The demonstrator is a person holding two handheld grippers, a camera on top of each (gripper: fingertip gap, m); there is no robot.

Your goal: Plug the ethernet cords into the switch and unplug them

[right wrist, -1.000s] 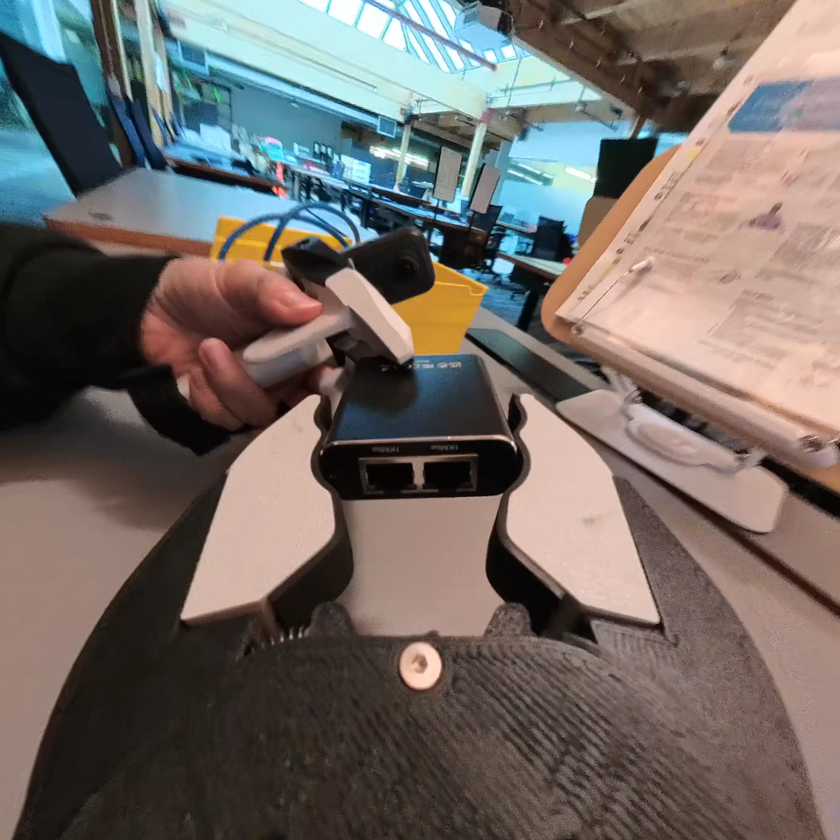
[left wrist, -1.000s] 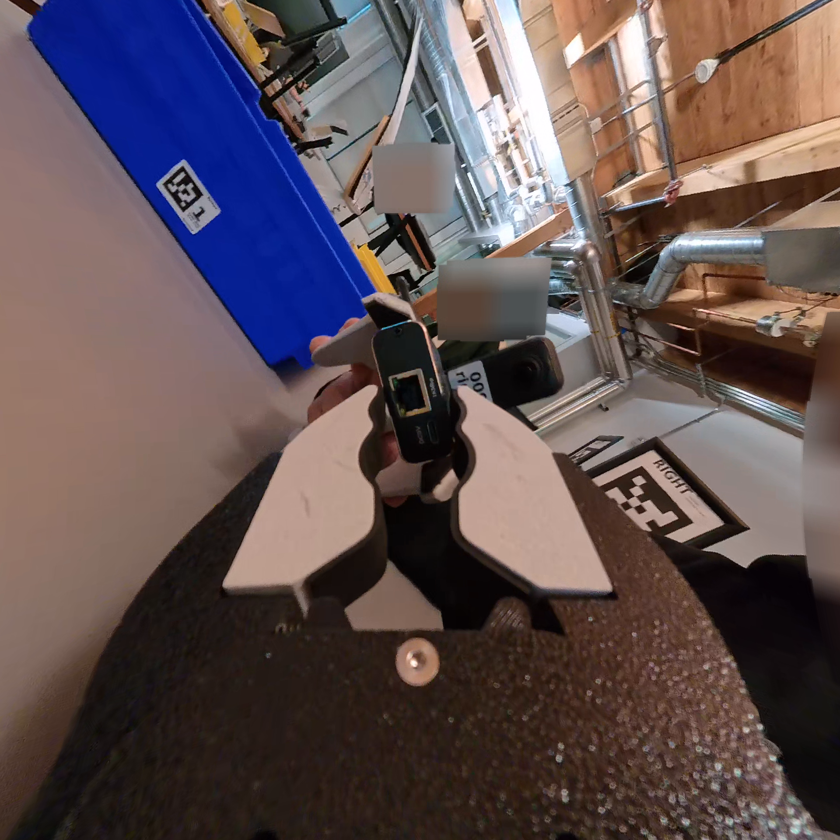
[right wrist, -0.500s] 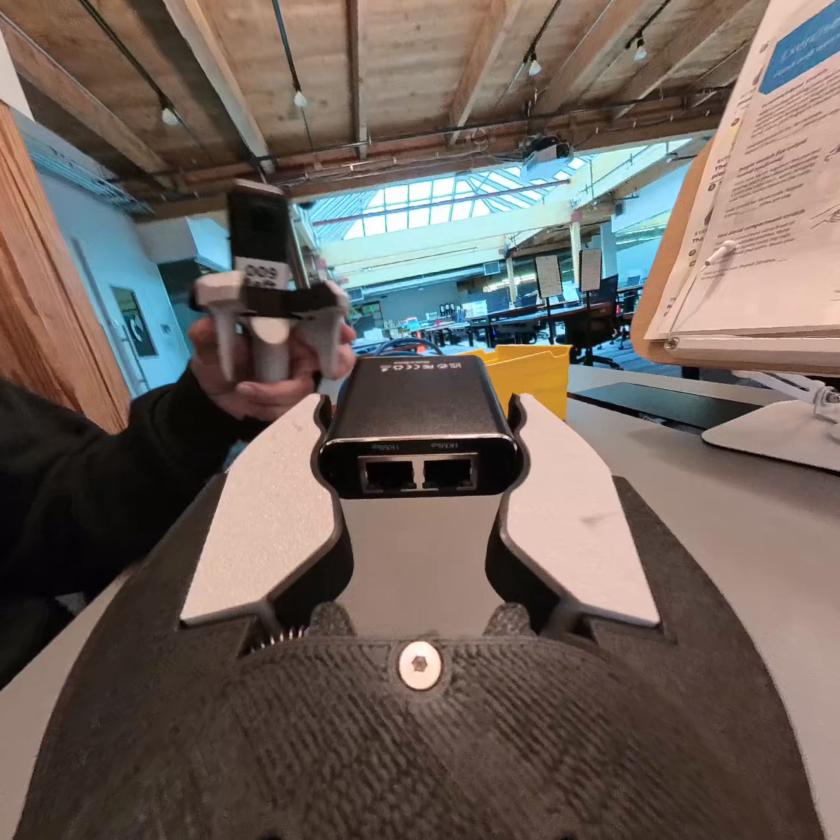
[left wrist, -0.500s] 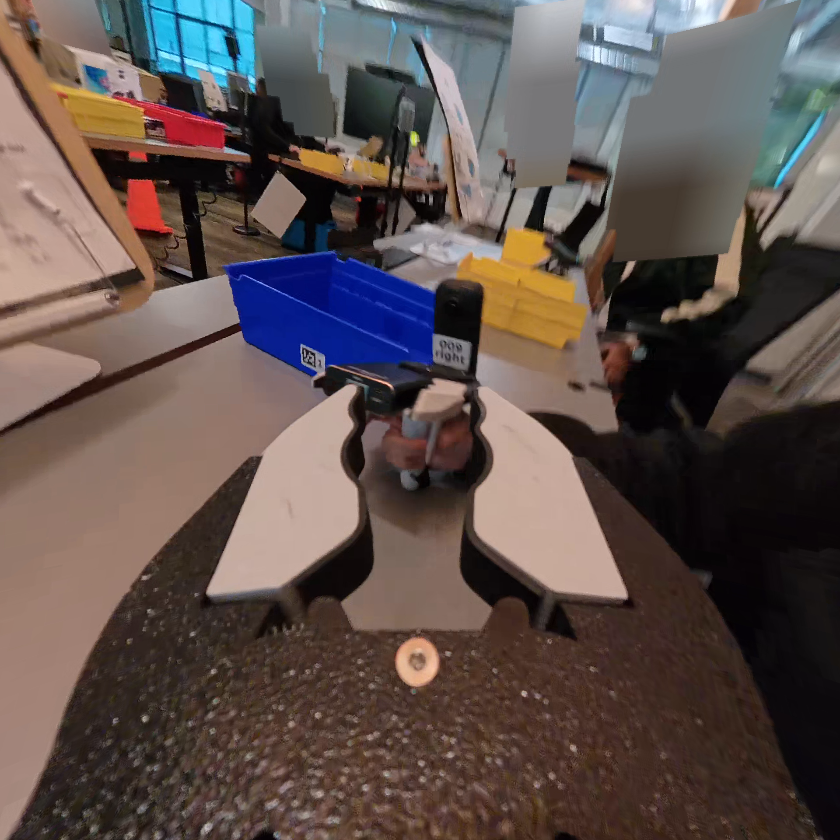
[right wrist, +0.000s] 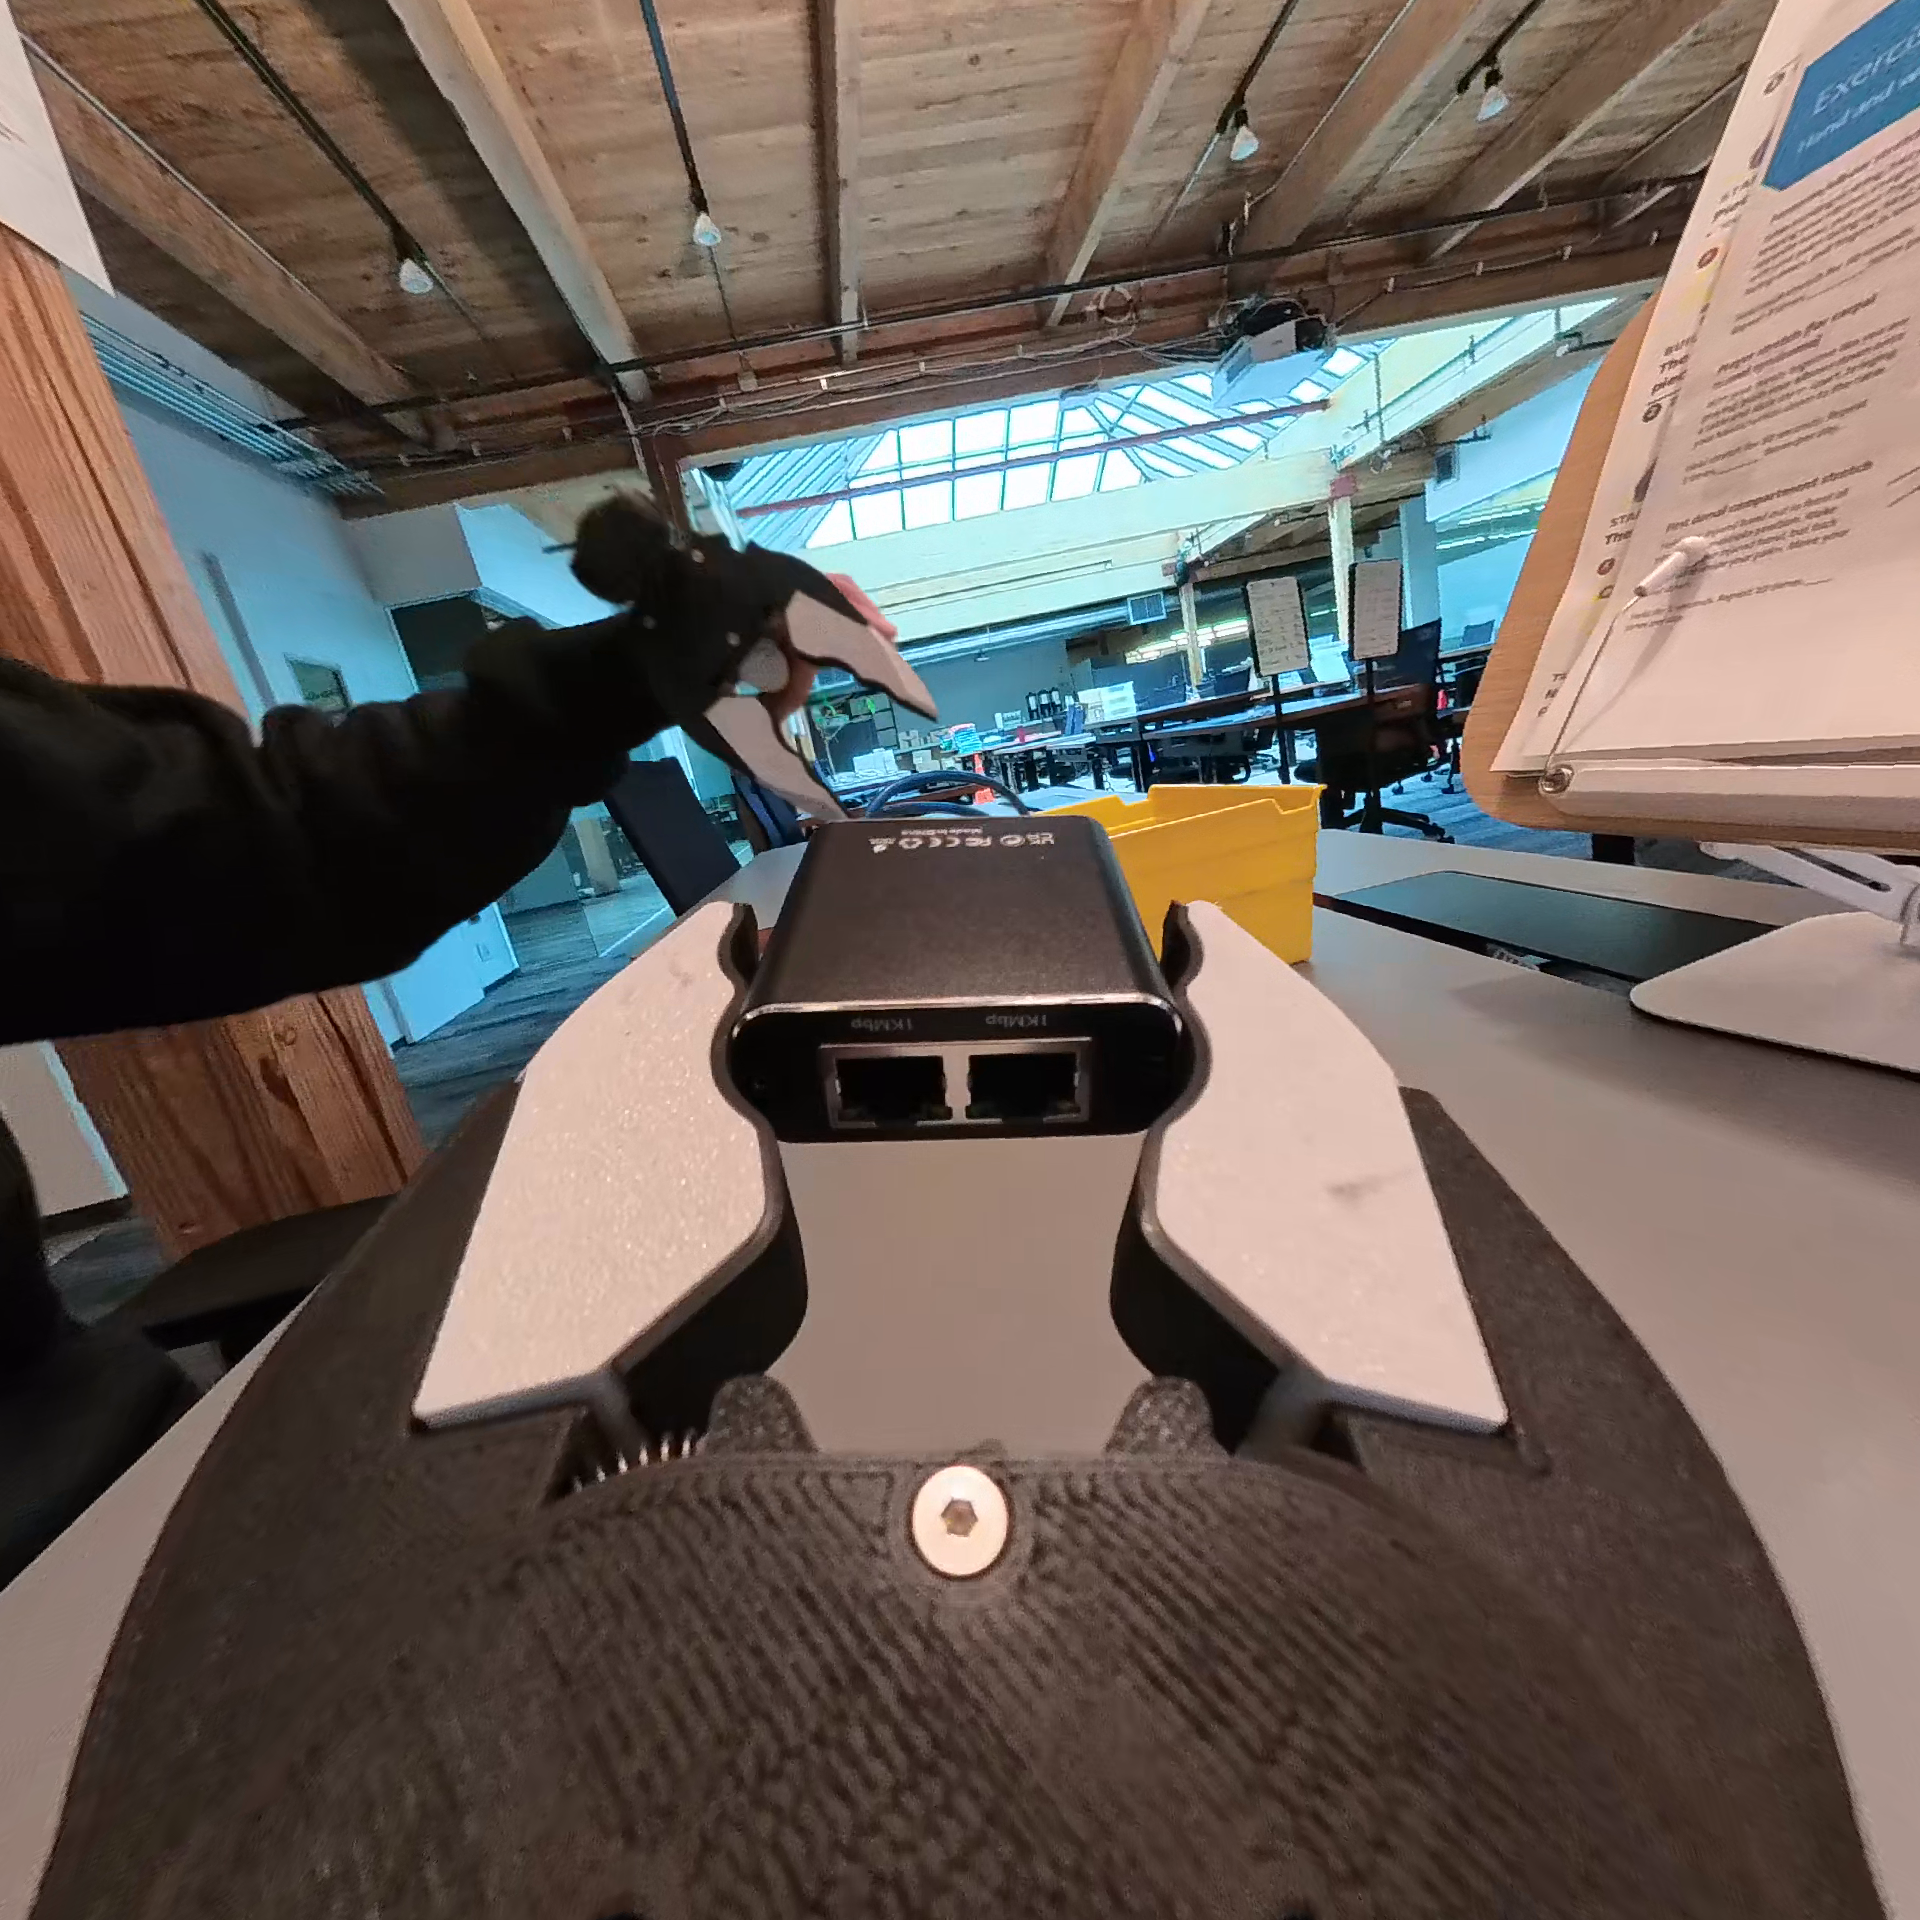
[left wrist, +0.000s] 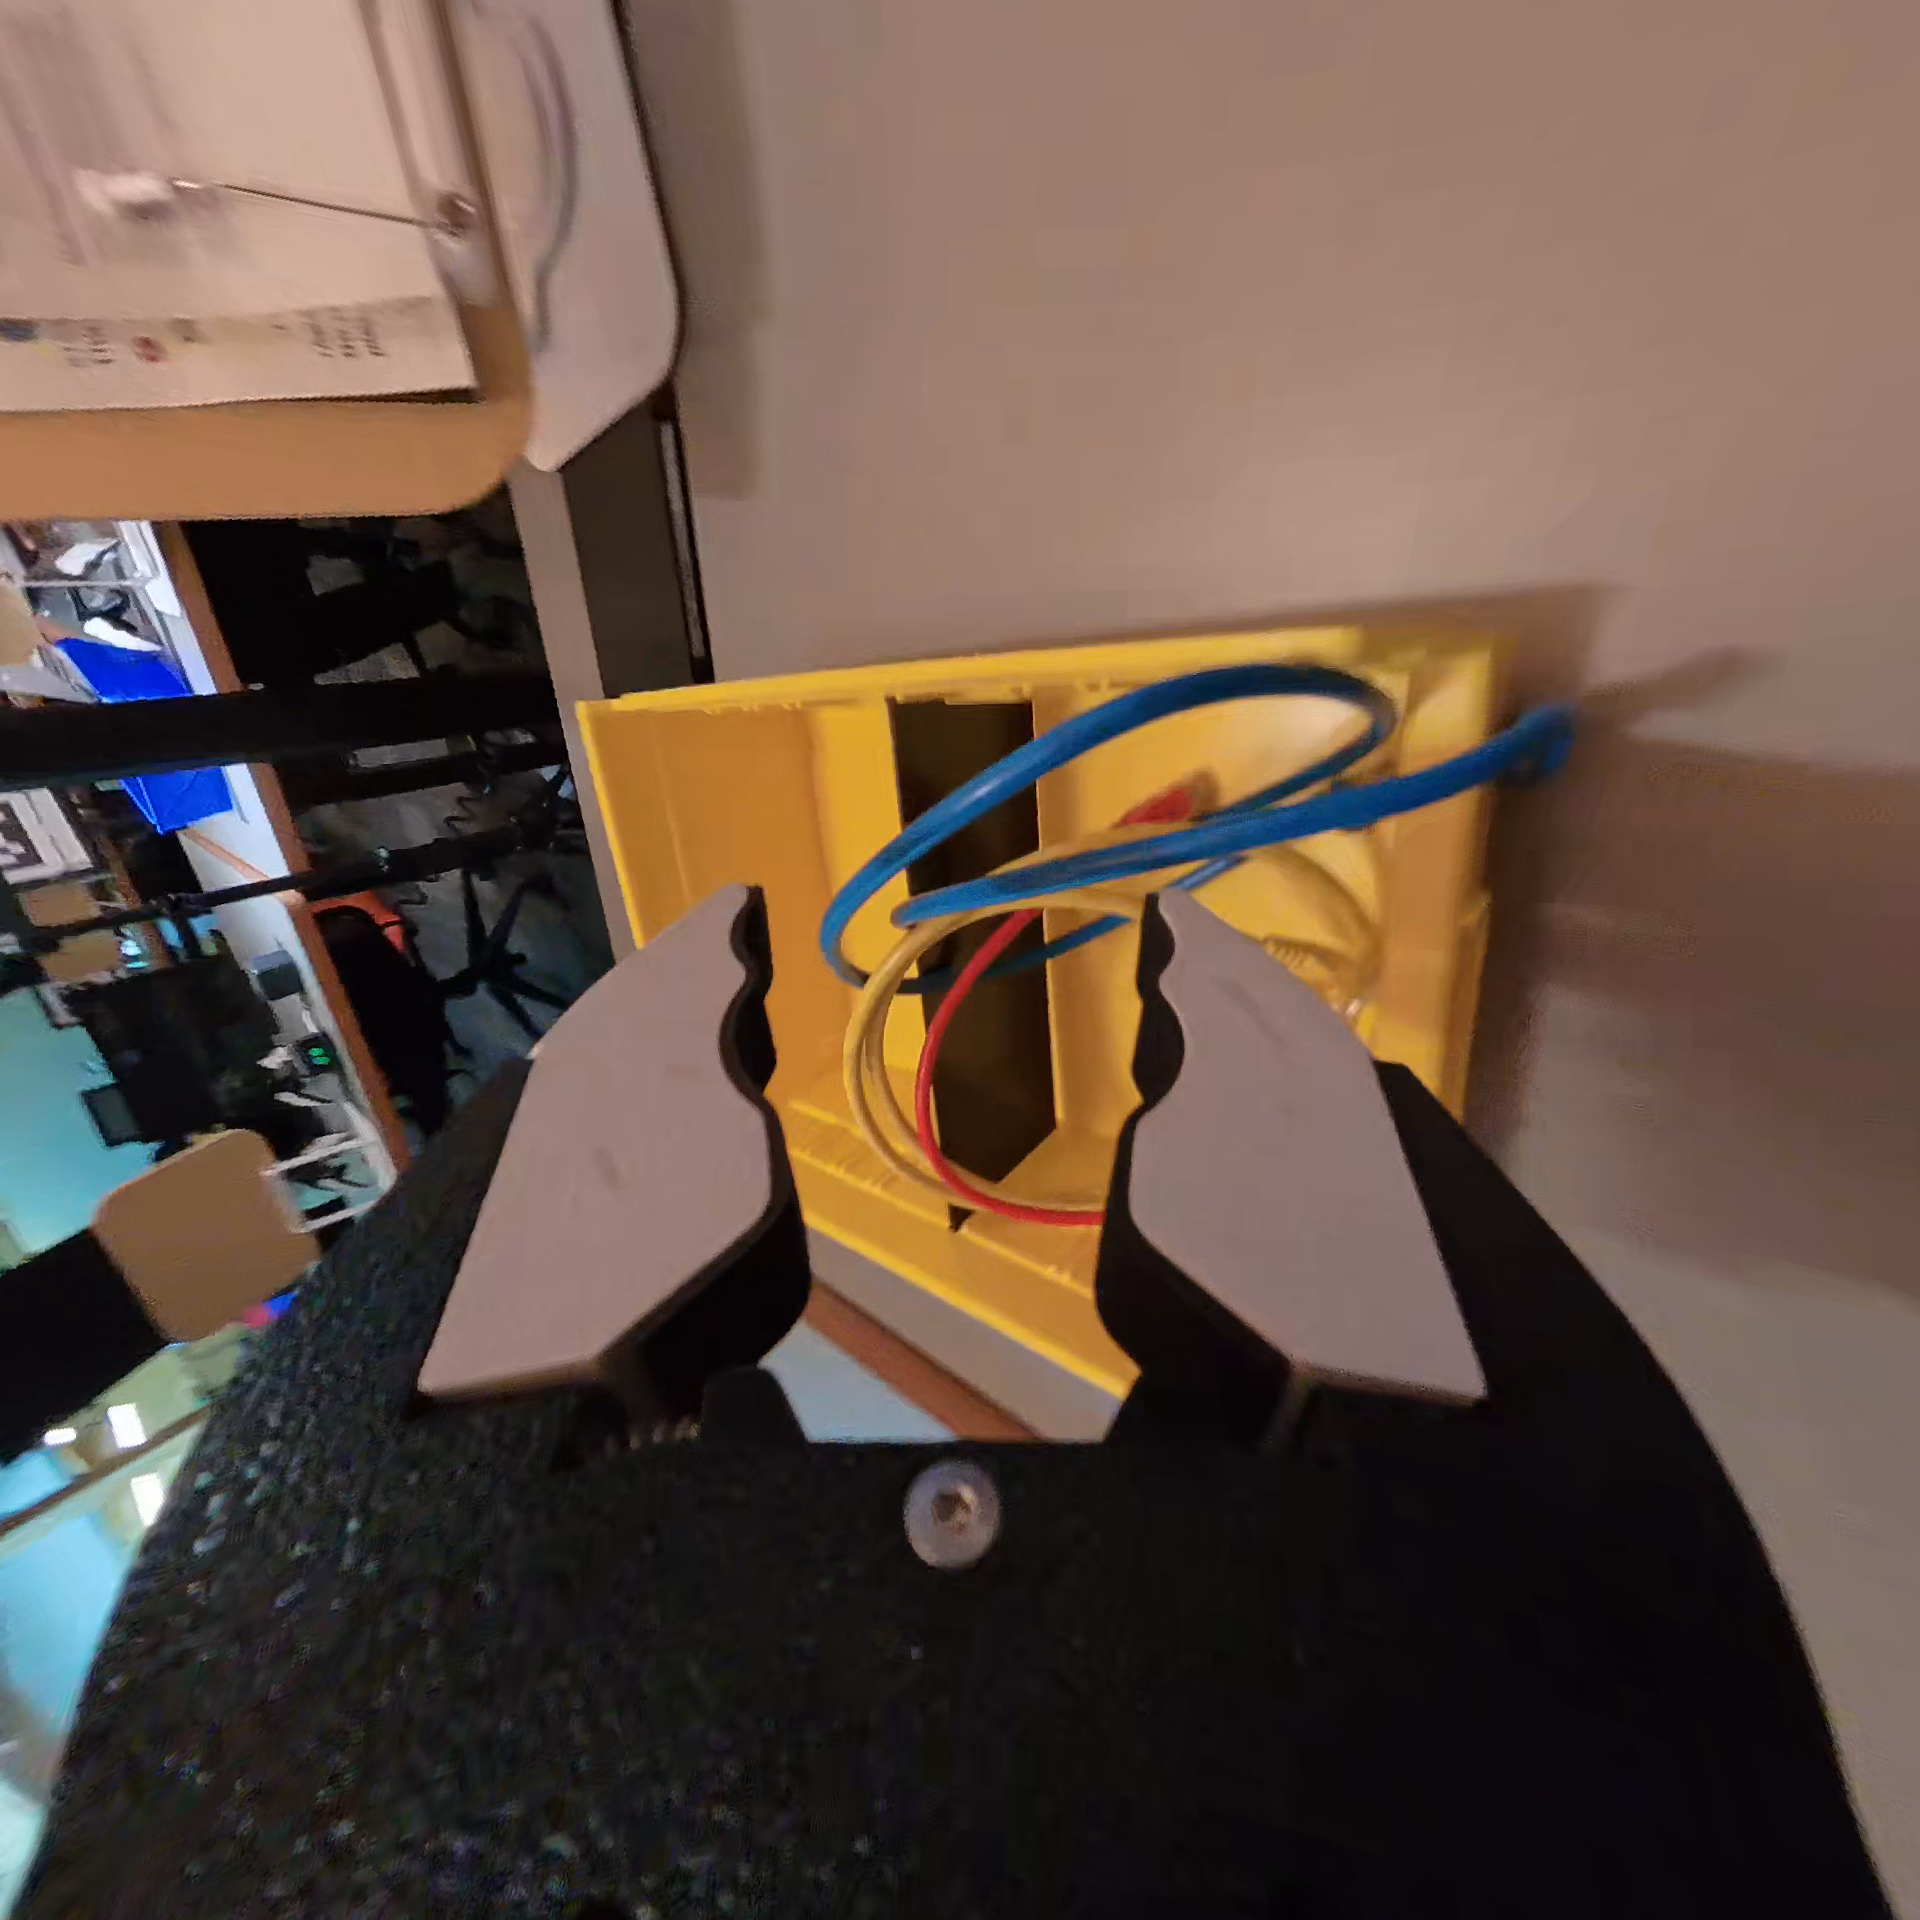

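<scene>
My right gripper [right wrist: 958, 914] is shut on the black switch [right wrist: 951, 935], holding it level above the table with its two empty ports facing the camera. My left gripper [left wrist: 951, 909] is open and empty, pointing down into the yellow bin [left wrist: 717, 831]. Coiled blue [left wrist: 1122, 748], yellow [left wrist: 868, 1049] and red [left wrist: 935, 1081] ethernet cords lie in that bin, just beyond my fingertips. In the right wrist view the left gripper [right wrist: 831, 707] hovers above the yellow bin [right wrist: 1216, 873], behind the switch.
A clipboard stand with papers [right wrist: 1766, 520] rises at the right on a white base [right wrist: 1797, 997]; it also shows in the left wrist view [left wrist: 260, 260]. The grey table [left wrist: 1247, 312] surrounds the bin. A dark flat panel [right wrist: 1538, 914] lies beside the bin.
My left gripper has let go of the switch, swung away from the right gripper and now points down over the yellow bin of cords. The right gripper keeps holding the switch.
</scene>
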